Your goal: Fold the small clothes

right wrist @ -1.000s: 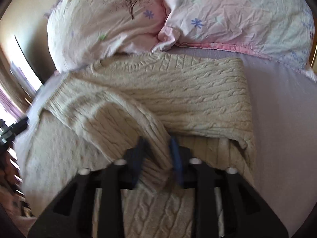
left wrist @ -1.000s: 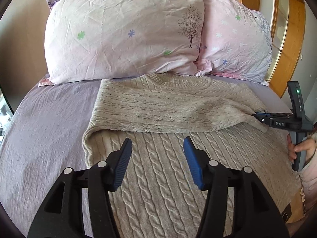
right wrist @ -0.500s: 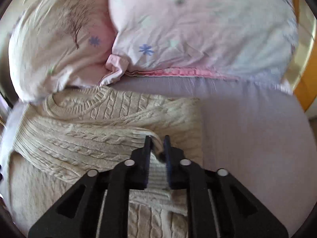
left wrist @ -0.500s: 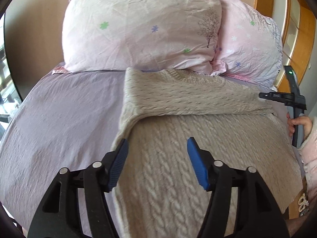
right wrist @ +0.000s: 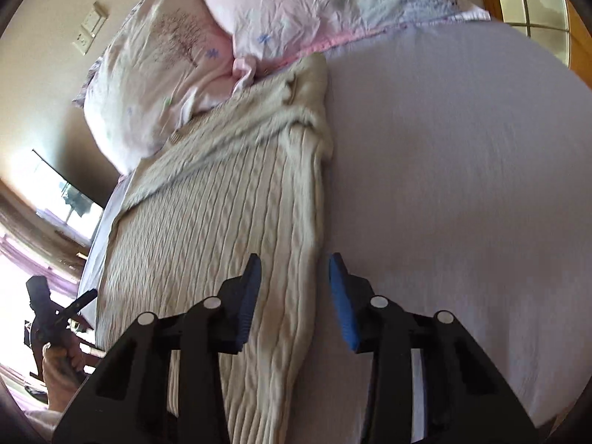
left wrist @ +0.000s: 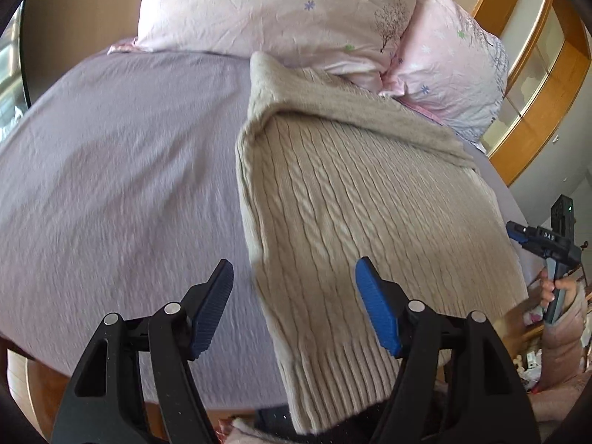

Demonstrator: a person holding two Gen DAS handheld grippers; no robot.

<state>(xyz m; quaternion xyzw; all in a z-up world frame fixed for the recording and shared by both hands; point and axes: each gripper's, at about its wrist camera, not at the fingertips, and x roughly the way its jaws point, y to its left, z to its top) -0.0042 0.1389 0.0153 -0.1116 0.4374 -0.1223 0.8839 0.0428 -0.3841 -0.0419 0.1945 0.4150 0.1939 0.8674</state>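
Observation:
A beige cable-knit sweater (left wrist: 370,199) lies flat on the bed, collar toward the pillows, both sleeves folded across its upper part. My left gripper (left wrist: 294,303) is open and empty, hovering over the sweater's lower left edge near the hem. My right gripper (right wrist: 294,296) is open and empty, hovering over the sweater's (right wrist: 222,222) lower right edge. The right gripper also shows in the left wrist view (left wrist: 518,235), and the left gripper in the right wrist view (right wrist: 87,296).
A lilac bed sheet (left wrist: 122,192) covers the mattress (right wrist: 462,185). Two pink patterned pillows (left wrist: 281,11) (left wrist: 455,70) lean at the head. A wooden headboard (left wrist: 547,92) stands at the right. The bed's near edge (left wrist: 111,388) lies just below my left gripper.
My right gripper let go of the sleeve, opened, and pulled back toward the sweater's hem. My left gripper also drew back toward the lower left edge and stayed open.

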